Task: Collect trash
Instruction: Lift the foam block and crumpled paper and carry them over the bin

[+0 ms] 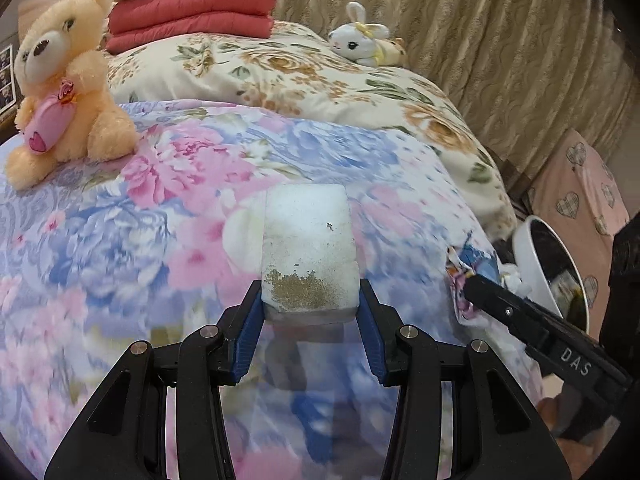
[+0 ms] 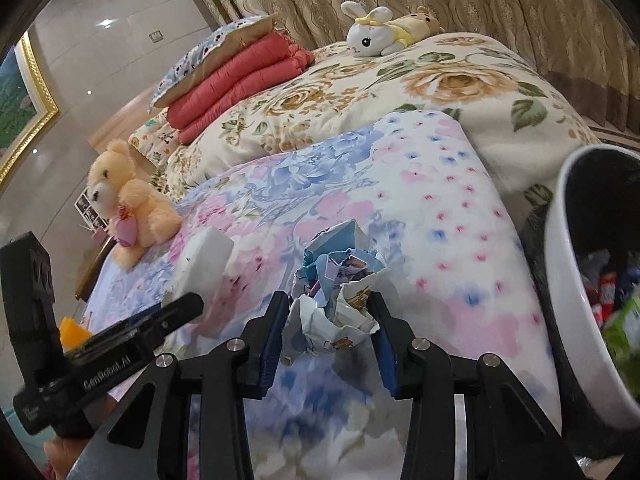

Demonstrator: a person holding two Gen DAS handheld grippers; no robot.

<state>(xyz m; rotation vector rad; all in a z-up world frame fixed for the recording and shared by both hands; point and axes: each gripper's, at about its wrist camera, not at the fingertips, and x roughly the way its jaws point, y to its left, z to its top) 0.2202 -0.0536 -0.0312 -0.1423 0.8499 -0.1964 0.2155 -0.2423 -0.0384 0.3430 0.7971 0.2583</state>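
My left gripper (image 1: 310, 304) is shut on a white foam block (image 1: 308, 248) with a brown stain, held just above the floral bedspread. The block also shows in the right wrist view (image 2: 202, 266). My right gripper (image 2: 330, 320) is shut on a crumpled printed wrapper (image 2: 340, 284), which also shows in the left wrist view (image 1: 466, 276). A white trash bin (image 2: 576, 300) with several pieces of trash inside stands by the bed's right side, close to my right gripper. It also shows in the left wrist view (image 1: 536, 256).
A peach teddy bear (image 1: 60, 84) sits on the bed at left. Folded red quilts (image 1: 192, 16) and a white plush rabbit (image 1: 364, 38) lie further back. Curtains (image 1: 500, 40) hang behind. A pink heart-patterned cloth (image 1: 580, 192) lies beyond the bin.
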